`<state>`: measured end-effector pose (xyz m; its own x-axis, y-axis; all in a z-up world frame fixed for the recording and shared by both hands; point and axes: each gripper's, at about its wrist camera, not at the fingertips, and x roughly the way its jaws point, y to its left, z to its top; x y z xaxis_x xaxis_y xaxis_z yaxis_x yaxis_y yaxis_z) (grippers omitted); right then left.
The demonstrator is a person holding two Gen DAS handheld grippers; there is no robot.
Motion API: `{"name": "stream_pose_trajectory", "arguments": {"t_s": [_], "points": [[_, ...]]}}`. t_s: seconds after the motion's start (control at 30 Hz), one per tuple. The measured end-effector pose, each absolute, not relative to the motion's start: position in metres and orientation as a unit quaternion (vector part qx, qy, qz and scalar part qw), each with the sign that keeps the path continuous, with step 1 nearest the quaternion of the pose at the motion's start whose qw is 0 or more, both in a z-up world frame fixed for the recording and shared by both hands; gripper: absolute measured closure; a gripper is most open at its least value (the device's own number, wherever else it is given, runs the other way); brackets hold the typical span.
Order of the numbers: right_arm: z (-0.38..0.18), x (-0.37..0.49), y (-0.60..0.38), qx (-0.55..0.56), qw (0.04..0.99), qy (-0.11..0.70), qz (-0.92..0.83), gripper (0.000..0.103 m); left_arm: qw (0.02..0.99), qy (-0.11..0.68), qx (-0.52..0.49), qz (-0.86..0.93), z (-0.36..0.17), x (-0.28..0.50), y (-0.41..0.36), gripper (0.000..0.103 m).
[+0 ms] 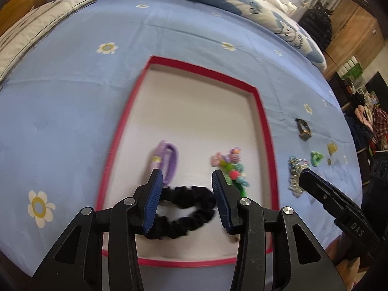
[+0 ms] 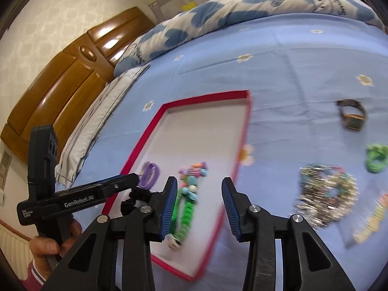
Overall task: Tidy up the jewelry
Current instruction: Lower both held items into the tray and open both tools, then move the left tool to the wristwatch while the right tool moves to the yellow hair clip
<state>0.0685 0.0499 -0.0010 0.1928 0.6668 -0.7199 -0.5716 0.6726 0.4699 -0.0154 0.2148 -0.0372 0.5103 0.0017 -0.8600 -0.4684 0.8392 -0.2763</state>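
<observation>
A red-rimmed white tray [image 1: 263, 118] lies on the blue bedsheet; it also shows in the right wrist view [image 2: 245, 131]. In it lie a black scrunchie [image 1: 184, 212], a purple hair tie [image 1: 169, 161] and a green beaded bracelet [image 1: 234, 169] [image 2: 186, 208]. My left gripper [image 1: 185, 198] is open, its jaws either side of the scrunchie, above it. My right gripper [image 2: 198, 208] is open and empty over the tray's right part. On the sheet right of the tray lie a watch [image 2: 351, 117], a sparkly bracelet [image 2: 325, 194], a green scrunchie [image 2: 375, 157] and a yellow piece [image 2: 371, 220].
A folded quilt [image 2: 218, 12] and a pillow [image 2: 97, 121] lie at the bed's far side. A wooden headboard [image 2: 60, 84] stands at the left. The right gripper's body [image 1: 339, 206] reaches in beside the sparkly bracelet [image 1: 295, 174] in the left wrist view.
</observation>
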Motion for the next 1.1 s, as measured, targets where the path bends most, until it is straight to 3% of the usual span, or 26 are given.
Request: {"name": "stream_pose_trajectory", "arguments": {"t_s": [0.67, 1.1], "points": [[-0.001, 0.102, -0.107, 0.112, 0.822, 0.489, 0.271, 0.059, 0.847, 0.49, -0.197, 0.065, -0.02, 0.043, 0.128, 0.062], [-0.008, 0.154, -0.169, 0.116, 0.845, 0.479, 0.208, 0.059, 0.847, 0.504, -0.17, 0.016, -0.022, 0.12, 0.077, 0.062]]}}
